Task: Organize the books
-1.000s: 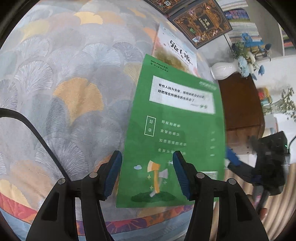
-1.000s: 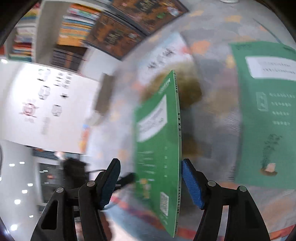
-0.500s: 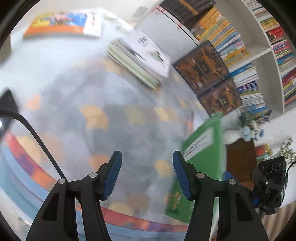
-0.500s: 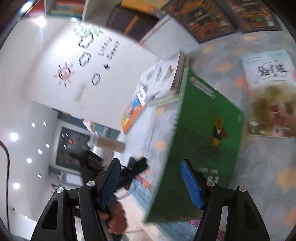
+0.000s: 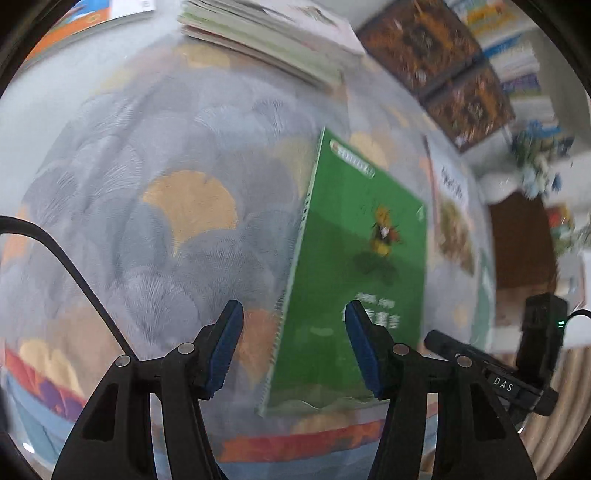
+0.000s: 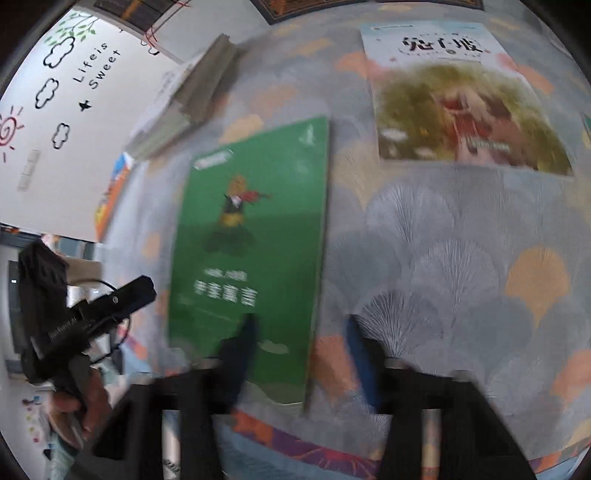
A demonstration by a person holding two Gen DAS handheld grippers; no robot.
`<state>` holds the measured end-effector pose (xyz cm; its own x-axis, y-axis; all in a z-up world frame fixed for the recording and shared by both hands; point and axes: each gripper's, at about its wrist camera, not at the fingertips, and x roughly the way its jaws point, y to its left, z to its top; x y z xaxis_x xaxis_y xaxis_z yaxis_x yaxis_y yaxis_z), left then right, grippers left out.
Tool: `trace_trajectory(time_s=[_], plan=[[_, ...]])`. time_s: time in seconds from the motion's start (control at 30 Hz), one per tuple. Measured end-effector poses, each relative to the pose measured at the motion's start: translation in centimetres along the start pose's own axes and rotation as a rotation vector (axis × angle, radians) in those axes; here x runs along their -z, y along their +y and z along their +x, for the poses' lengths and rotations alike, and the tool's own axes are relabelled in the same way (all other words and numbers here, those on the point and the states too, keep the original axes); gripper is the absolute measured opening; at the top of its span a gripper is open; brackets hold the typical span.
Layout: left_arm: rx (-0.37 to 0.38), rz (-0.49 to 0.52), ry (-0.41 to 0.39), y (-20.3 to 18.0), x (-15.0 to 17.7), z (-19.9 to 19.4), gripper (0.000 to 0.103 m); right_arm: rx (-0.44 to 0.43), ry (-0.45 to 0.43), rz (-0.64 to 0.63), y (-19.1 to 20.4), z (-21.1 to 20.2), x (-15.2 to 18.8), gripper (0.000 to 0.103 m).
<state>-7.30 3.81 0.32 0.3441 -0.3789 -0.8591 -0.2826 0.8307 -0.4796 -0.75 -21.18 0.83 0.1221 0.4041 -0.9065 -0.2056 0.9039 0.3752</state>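
A green book (image 5: 354, 266) stands tilted, front cover up, over the grey fan-patterned cloth (image 5: 147, 229); it also shows in the right wrist view (image 6: 251, 236). My left gripper (image 5: 291, 343) is open, with the book's lower spine edge between its blue pads (image 5: 225, 343). My right gripper (image 6: 299, 354) is blurred and open, with the book's lower right corner between its fingers. A pale picture book (image 6: 458, 99) lies flat to the far right. A stack of books (image 5: 266, 33) lies at the back.
Two dark ornate books (image 5: 443, 55) lean against a bookshelf at the back right. A dark wooden stand (image 5: 521, 251) with a white vase (image 5: 498, 184) is at the right. An orange book (image 6: 110, 195) lies far left. The cloth's striped border (image 5: 295, 443) marks the near edge.
The green book has been turned over from back cover to front cover and brought down toward the cloth. Both grippers have swung down over it.
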Motion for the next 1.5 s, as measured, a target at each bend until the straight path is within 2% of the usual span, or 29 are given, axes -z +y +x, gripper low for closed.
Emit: trace_trajectory(time_s=[0.07,0.17,0.27,0.33,0.37,0.5,0.57,0.6,0.67,0.7,0.73,0.8,0.9,1.03,1.13,1.17,1.2,1.27,1.37,1.5], plan=[[0.007,0.055,-0.003,-0.7,-0.2,0.3,0.054,0.037,-0.024,-0.003,0.5,0.6,0.3,0.030],[0.041,0.120,0.033,-1.5,-0.6,0.9,0.054,0.082,-0.054,-0.030,2.1,0.9,0.7,0.031],[0.067,0.182,0.058,-2.3,-0.7,1.3,0.054,0.069,-0.061,-0.032,4.0,1.6,0.9,0.032],[0.090,0.186,0.067,-2.0,-0.9,1.2,0.054,0.089,-0.080,-0.021,3.9,1.3,1.1,0.034],[0.120,0.174,0.070,-1.7,-1.1,0.9,0.054,0.088,-0.089,-0.009,4.1,1.4,1.1,0.034],[0.388,0.078,0.044,-0.1,-3.0,-1.1,0.054,-0.013,-0.122,0.139,2.2,1.1,1.4,0.034],[0.478,0.074,0.046,-0.2,-3.8,-1.8,0.054,-0.056,-0.138,0.207,1.2,0.9,1.5,0.034],[0.483,0.092,0.050,-0.5,-4.0,-1.7,0.054,-0.067,-0.146,0.230,1.0,0.6,1.6,0.034],[0.419,0.124,0.065,-0.9,-4.1,-0.8,0.053,-0.082,-0.162,0.269,0.7,0.6,1.8,0.034],[0.381,0.136,0.076,-1.0,-4.0,-0.2,0.045,-0.084,-0.166,0.277,0.6,0.3,1.9,0.034],[0.343,0.155,0.100,-1.0,-3.8,0.5,0.030,-0.085,-0.172,0.283,0.5,0.3,2.0,0.034],[0.330,0.188,0.148,-1.2,-3.0,1.6,0.015,-0.089,-0.182,0.297,0.5,0.2,2.1,0.034],[0.309,0.228,0.174,-1.9,-2.1,2.0,0.014,-0.086,-0.193,0.309,0.2,-0.1,2.5,0.034],[0.413,0.194,0.187,-2.4,-2.5,1.8,0.014,-0.091,-0.188,0.327,-0.1,-0.2,2.5,0.035],[0.547,0.087,0.218,-1.9,-3.7,2.0,0.014,-0.168,-0.144,0.381,-0.9,-0.4,2.2,0.036],[0.592,0.037,0.228,-1.6,-4.1,2.1,0.014,-0.226,-0.122,0.422,-1.7,-0.5,2.3,0.040],[0.616,0.005,0.231,-1.5,-4.3,2.2,0.014,-0.253,-0.115,0.456,-2.2,-0.6,2.5,0.050],[0.650,-0.040,0.234,-1.2,-4.8,1.9,0.014,-0.316,-0.120,0.520,-3.3,-0.9,3.4,0.057],[0.725,-0.118,0.252,-0.7,-5.4,1.8,0.014,-0.465,-0.112,0.600,-4.5,-0.6,4.5,0.059],[0.752,-0.163,0.269,-0.9,-5.8,1.9,0.014,-0.598,-0.087,0.670,-4.7,0.9,4.4,0.061]])
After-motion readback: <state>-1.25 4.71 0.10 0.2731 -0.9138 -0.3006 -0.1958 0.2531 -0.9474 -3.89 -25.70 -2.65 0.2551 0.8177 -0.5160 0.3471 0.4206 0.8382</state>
